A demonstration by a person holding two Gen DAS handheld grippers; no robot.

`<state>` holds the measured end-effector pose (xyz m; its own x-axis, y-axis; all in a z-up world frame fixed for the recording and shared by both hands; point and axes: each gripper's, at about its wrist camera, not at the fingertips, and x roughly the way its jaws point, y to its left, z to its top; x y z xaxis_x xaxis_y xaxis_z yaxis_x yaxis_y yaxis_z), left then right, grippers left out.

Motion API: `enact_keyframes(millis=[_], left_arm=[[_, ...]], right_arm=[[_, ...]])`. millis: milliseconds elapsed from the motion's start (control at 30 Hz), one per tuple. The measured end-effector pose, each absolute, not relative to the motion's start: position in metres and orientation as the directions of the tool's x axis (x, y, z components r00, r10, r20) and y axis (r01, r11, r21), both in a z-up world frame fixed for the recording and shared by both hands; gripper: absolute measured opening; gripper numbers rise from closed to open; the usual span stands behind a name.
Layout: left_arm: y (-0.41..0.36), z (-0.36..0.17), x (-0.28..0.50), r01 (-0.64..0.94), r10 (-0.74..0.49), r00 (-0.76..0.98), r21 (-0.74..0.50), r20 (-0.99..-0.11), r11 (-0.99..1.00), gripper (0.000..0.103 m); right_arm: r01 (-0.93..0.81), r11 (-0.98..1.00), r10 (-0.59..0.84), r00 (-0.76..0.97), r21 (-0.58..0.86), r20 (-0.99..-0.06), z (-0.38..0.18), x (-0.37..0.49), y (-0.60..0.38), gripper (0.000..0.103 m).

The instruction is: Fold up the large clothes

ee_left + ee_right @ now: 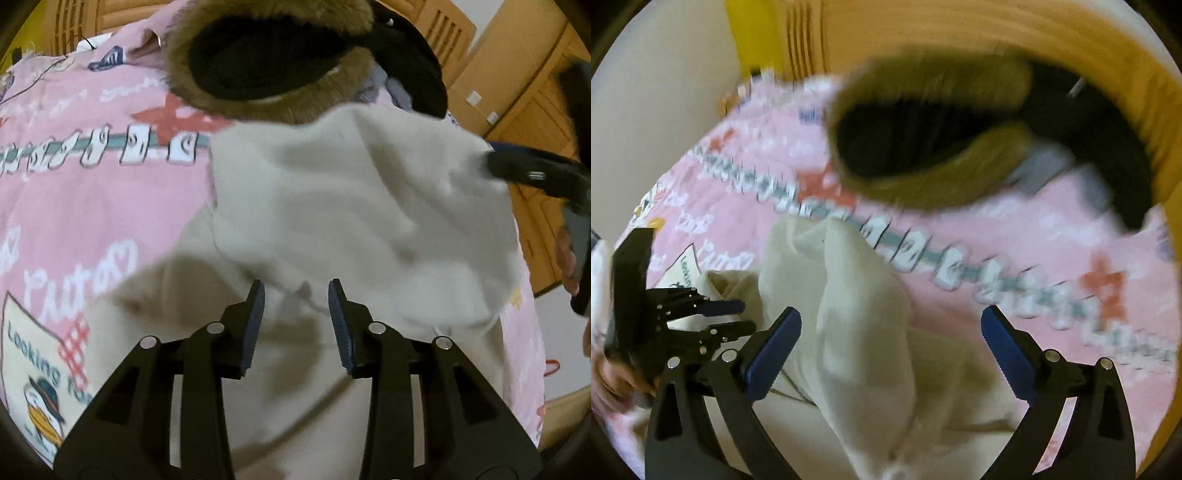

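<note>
A large cream garment [351, 206] lies on a pink printed bedspread [92, 199], with one part folded back over the rest. My left gripper [297, 295] is open just above the cloth, holding nothing. My right gripper [890, 325] is wide open over the same cream garment [857, 314], which lies bunched between its fingers and is not gripped. The right gripper also shows at the right of the left wrist view [517, 171], at the garment's far corner. The left gripper also shows at the left of the right wrist view [738, 314].
A black coat with a brown fur-trimmed hood [266, 55] lies on the bed beyond the cream garment; it also shows blurred in the right wrist view [923, 140]. Wooden furniture [517, 92] stands past the bed's right side. A white wall [665, 92] is at the left.
</note>
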<state>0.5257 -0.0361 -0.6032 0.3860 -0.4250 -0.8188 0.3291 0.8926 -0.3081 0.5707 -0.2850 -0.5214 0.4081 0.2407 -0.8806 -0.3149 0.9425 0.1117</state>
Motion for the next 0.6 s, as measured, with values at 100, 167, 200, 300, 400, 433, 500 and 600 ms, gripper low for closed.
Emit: enact_keyframes(millis=[100,167,200,300,400,433,500,600], left_arm=[[-0.033,-0.611,0.541,0.277,-0.446,0.321,-0.367,-0.835,0.888,0.035],[-0.029,-0.616,0.54,0.251,-0.468,0.286,-0.406,-0.836,0.879,0.035],[-0.028,-0.619,0.539,0.247,-0.477,0.266,-0.419,-0.838,0.874,0.035],[-0.029,-0.632,0.526,0.203,-0.563,0.155,-0.531,-0.812,0.823,0.046],[-0.042,-0.644,0.523,0.159,-0.605,0.12,-0.587,-0.787,0.794,0.046],[-0.049,-0.648,0.528,0.131,-0.598,0.147,-0.583,-0.788,0.802,0.046],[-0.052,-0.653,0.54,0.06,-0.637,0.197,-0.64,-0.745,0.766,0.046],[-0.043,-0.652,0.547,-0.026,-0.661,0.298,-0.698,-0.689,0.716,0.046]], right_arm=[[-0.273,0.928,0.327,0.27,0.254,-0.906,-0.549,0.604,-0.284,0.032],[-0.251,0.925,0.342,0.23,0.284,-0.911,-0.559,0.608,-0.28,0.011],[-0.276,0.922,0.339,0.235,0.272,-0.911,-0.557,0.606,-0.276,0.01],[-0.357,0.908,0.333,0.297,0.219,-0.895,-0.532,0.594,-0.264,0.01],[-0.453,0.873,0.384,0.404,0.184,-0.83,-0.487,0.578,-0.256,0.01],[-0.482,0.856,0.411,0.417,0.186,-0.81,-0.475,0.573,-0.253,0.01],[-0.542,0.83,0.428,0.462,0.135,-0.777,-0.451,0.558,-0.246,0.01],[-0.611,0.786,0.475,0.497,0.096,-0.726,-0.439,0.522,-0.243,0.01]])
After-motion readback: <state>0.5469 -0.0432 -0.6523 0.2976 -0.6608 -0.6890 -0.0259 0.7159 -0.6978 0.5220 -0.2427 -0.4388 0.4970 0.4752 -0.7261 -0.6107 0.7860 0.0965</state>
